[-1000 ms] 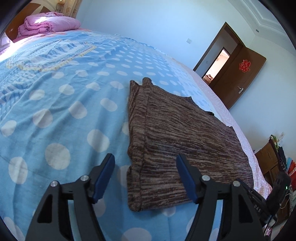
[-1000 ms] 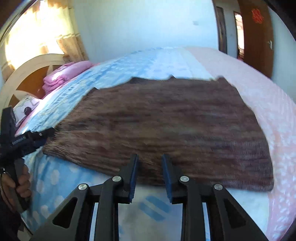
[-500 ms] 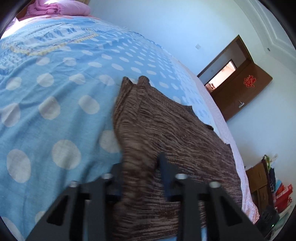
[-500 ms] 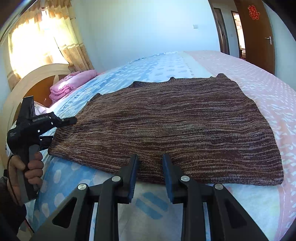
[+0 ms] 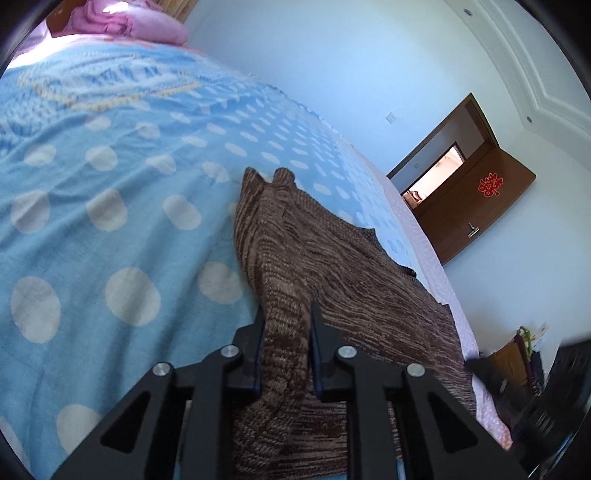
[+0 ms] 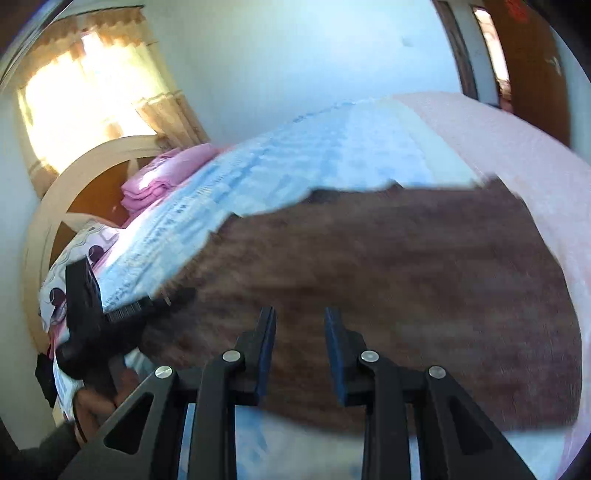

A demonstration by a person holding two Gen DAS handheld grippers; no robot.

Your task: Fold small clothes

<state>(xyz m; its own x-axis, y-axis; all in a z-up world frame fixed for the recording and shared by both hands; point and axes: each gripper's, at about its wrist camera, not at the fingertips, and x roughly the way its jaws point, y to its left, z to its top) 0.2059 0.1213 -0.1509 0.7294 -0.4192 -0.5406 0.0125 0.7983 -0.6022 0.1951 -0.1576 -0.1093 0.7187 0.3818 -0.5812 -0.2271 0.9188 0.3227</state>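
The left gripper (image 5: 286, 319), a black two-finger tool with blue pads, is clamped on a raised pleat of the brown knitted garment (image 5: 343, 273) at lower centre of its view, cloth bunched between the pads. That garment lies flat on the blue polka-dot bedspread (image 5: 110, 229), running away from the tool toward the upper right of the frame, long edge pointing at the brown wooden door (image 5: 476, 218). A pink folded quilt (image 5: 136, 18) sits in the upper left.

Over to the right wrist view, badly blurred: the left gripper shows at lower left, biting the garment's left corner. The right gripper (image 6: 300, 325) hovers at bottom centre, jaws slightly parted with nothing between them, just over the garment's near edge. The garment (image 6: 406, 277) spreads wide across mid-frame, its long axis left to right. So the right-hand corner lies toward the lower right of the right tool, and that looks like its pickup before any fold.
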